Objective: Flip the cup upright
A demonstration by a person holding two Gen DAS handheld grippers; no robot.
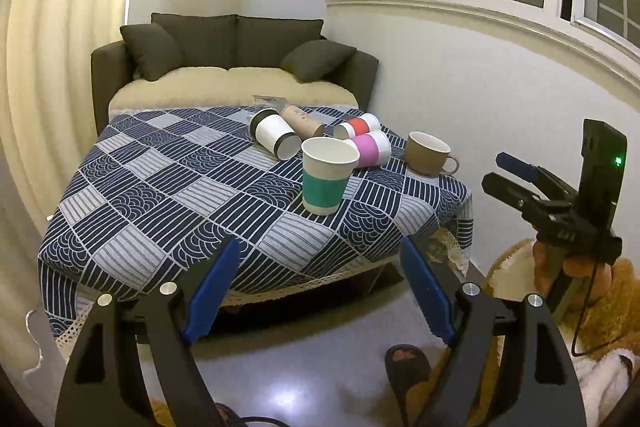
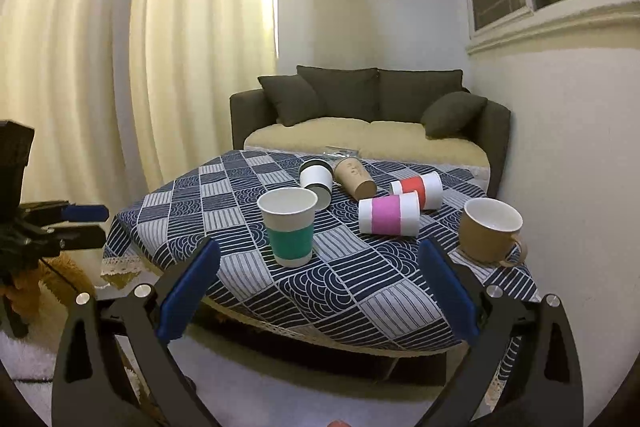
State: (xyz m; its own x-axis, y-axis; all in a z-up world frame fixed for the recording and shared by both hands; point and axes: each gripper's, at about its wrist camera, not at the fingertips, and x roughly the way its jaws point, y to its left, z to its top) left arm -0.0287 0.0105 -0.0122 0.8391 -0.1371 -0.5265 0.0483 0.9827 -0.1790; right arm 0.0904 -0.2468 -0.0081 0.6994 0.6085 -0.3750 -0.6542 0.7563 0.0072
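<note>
Both tongs hang short of the table, spread wide and holding nothing: left gripper [image 1: 316, 287], right gripper [image 2: 320, 287]. My guess is that the next cup to right is the pink cup [image 2: 389, 215], lying on its side mid-table just behind the upright green cup [image 2: 289, 225]. Best to come in from the right, clear of the mug [image 2: 490, 229], pinch across the banded middle and tip it gently, since paper walls crush. White with a pink sleeve, it touches the red cup [image 2: 418, 189].
</note>
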